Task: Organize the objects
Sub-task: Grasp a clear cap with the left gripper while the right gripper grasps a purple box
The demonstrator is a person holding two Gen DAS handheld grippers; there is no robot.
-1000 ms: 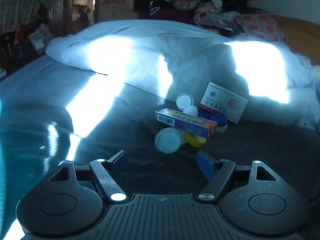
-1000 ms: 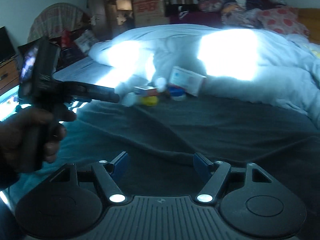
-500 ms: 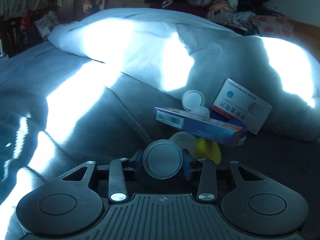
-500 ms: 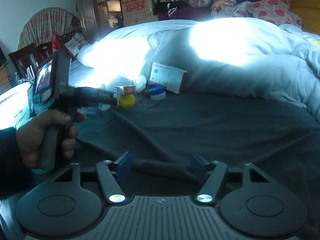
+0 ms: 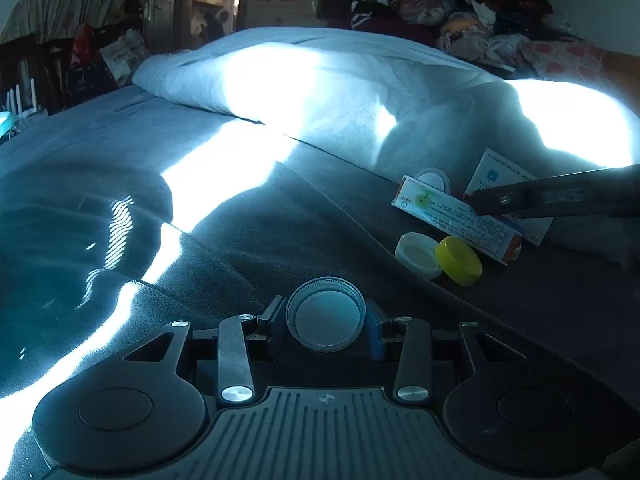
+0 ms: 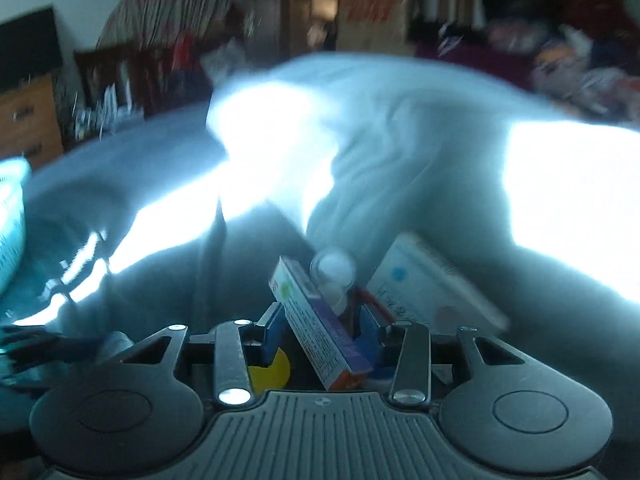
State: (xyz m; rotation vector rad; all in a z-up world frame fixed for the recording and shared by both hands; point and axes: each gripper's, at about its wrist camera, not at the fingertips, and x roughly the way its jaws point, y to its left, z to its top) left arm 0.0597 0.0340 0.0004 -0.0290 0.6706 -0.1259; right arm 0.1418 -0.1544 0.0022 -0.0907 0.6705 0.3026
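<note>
Left gripper (image 5: 326, 326) lower centre, clamped on round cap (image 5: 325, 316). White cap (image 5: 418, 254), yellow cap (image 5: 460, 260) right of centre on dark bedsheet (image 5: 280, 240). Right gripper (image 6: 320, 330) closing, long carton (image 6: 316, 320) between the jaws, contact blurred.

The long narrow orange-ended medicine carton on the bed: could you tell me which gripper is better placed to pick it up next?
Right. The right gripper is closing with the long narrow orange-ended medicine carton between its jaws. The left gripper is shut on a round grey jar lid, away from the carton.
</note>
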